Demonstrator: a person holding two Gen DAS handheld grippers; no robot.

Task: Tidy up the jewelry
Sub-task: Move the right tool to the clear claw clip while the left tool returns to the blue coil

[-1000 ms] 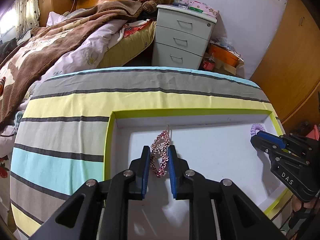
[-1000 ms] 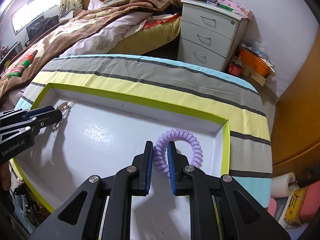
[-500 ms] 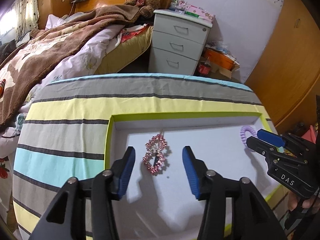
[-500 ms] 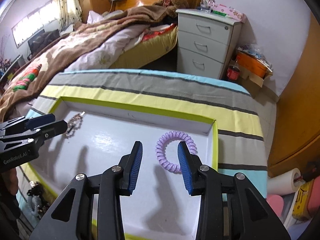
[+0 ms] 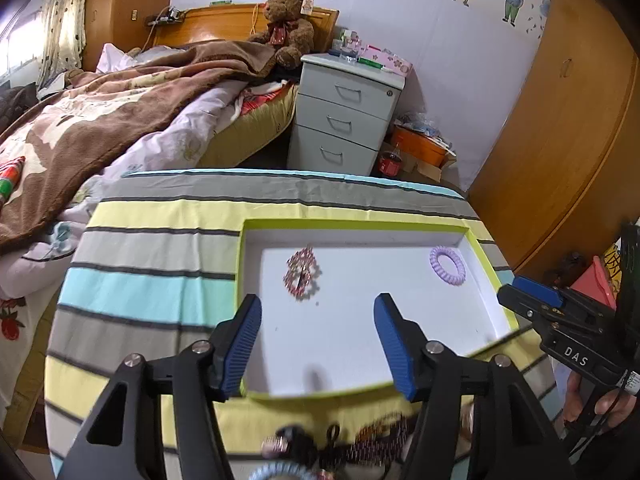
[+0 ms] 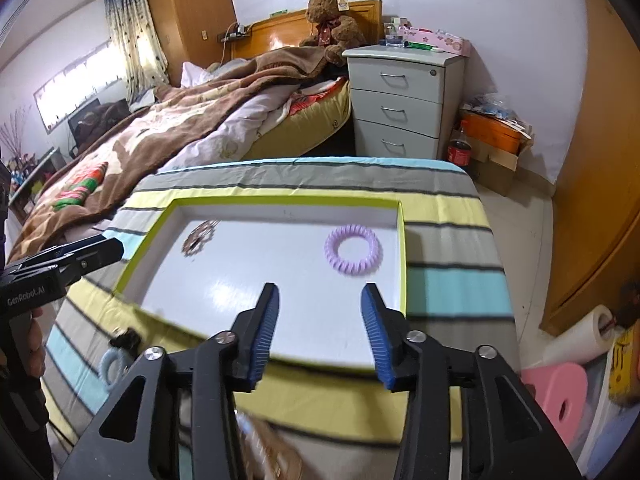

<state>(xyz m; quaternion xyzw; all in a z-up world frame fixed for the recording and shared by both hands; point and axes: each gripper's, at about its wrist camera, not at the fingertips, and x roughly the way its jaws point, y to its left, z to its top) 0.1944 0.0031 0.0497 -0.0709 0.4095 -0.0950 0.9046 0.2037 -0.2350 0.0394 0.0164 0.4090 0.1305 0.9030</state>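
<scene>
The left tool (image 5: pixel 318 344) stands wide open with nothing between its blue pads, hovering over the near edge of the tray (image 5: pixel 360 225). Just beyond its fingers, in the far left part of the tray, lies the pink beaded bracelet (image 5: pixel 302 275), flat on the white floor and apart from the tray walls. The right tool (image 6: pixel 320 334) is also spread wide and holds nothing; it hangs over the near right part of the same tray. Ahead of it, near the tray's far right corner, rests the purple spiral hair tie (image 6: pixel 353 250), lying flat and close to the right wall without clearly touching it. The two pieces sit well apart from each other. The tray has a lime-green rim and rests on a tabletop covered with a striped cloth (image 6: pixel 440 200). On the cloth at the near side, outside the tray, lie blurred jewelry pieces (image 5: pixel 360 446), among them a pale blue spiral hair tie (image 6: pixel 112 364).
</scene>
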